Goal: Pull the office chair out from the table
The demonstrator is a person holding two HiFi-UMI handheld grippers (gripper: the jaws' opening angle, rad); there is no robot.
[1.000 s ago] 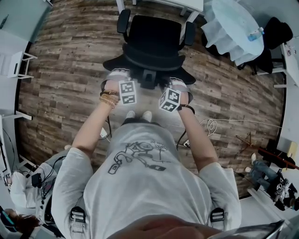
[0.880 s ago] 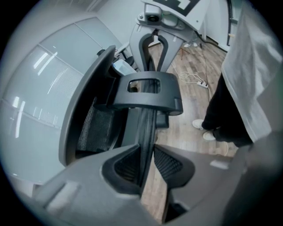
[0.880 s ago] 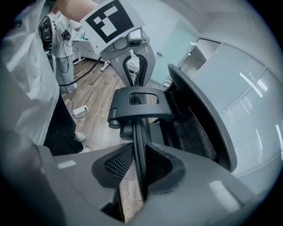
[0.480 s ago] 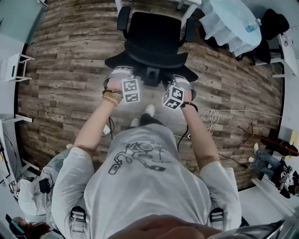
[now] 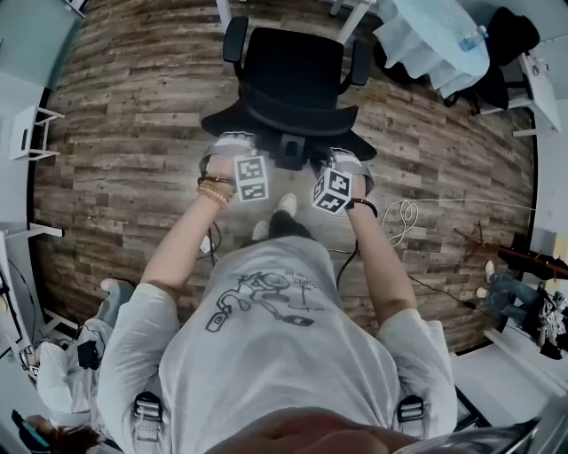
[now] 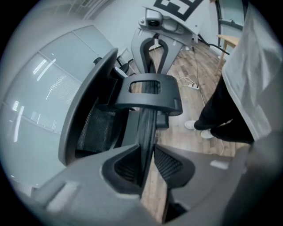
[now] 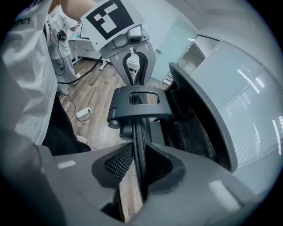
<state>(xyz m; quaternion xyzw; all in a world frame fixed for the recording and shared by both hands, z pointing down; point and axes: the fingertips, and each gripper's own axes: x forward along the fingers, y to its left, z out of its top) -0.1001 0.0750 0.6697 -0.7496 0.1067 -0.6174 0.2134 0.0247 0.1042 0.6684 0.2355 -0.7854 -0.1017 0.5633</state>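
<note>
The black office chair [image 5: 288, 75] stands on the wood floor just ahead of me, seat and armrests pointing away. Both grippers hold the thin top edge of its back [image 5: 284, 122]. My left gripper [image 5: 232, 146] is shut on the left end of that edge, which runs as a dark strip [image 6: 147, 128] between its pads. My right gripper [image 5: 348, 161] is shut on the right end, where the strip [image 7: 138, 137] is pinched the same way. Each gripper view shows the other gripper at the far end of the edge, beyond the slotted grey bracket [image 7: 141, 103].
White table legs [image 5: 355, 16] show at the top edge beyond the chair. A round covered table [image 5: 426, 40] stands top right, with dark chairs behind it. Cables [image 5: 404, 215] lie on the floor at the right. A white shelf [image 5: 27, 133] stands at the left.
The chair has rolled back with both grippers, away from the white table, which has slid toward the top edge of the view. My feet have stepped backward. Both grips are unchanged.
</note>
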